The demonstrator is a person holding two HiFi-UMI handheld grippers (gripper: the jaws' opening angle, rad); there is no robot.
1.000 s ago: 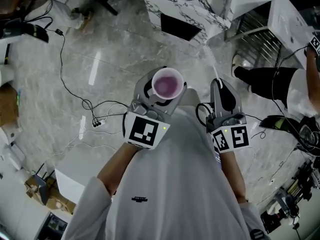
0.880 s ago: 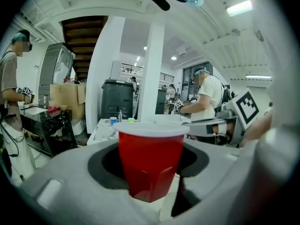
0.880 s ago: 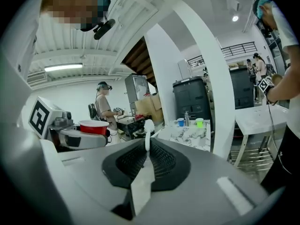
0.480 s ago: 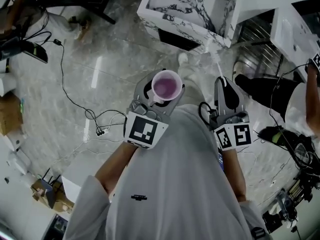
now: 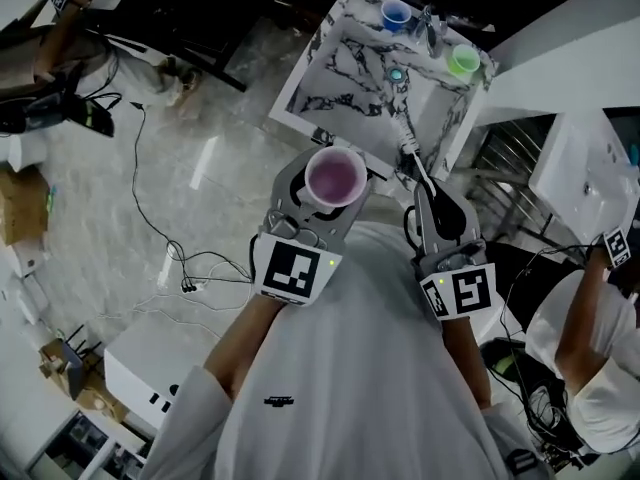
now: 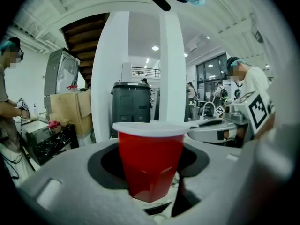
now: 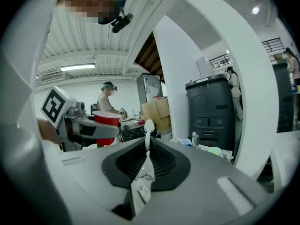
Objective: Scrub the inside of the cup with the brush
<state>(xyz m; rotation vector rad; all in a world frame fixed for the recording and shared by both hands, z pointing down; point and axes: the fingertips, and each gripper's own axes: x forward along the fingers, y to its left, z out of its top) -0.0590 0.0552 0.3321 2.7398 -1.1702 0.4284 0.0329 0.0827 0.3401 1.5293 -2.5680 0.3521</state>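
A red cup [image 6: 150,161] with a white rim stands upright between the jaws of my left gripper [image 5: 325,203], which is shut on it. From the head view its pink inside [image 5: 334,178] faces up, held in front of the person's chest. My right gripper [image 5: 435,200] is shut on a thin white brush [image 7: 146,165]; its bristle tip [image 7: 149,125] points forward past the jaws. In the head view the brush [image 5: 408,148] sticks out toward the marble table. The cup [image 7: 107,118] also shows at the left of the right gripper view, apart from the brush.
A marble-patterned table [image 5: 350,53] lies ahead with a blue cup [image 5: 396,13] and a green cup [image 5: 463,61] on it. Cables [image 5: 190,268] trail over the floor at left. A seated person [image 5: 590,358] is at lower right, and another [image 5: 60,28] at top left.
The view has swung forward, so the marble table with its cups has come into sight. Both grippers keep their holds and stay about the same distance apart.
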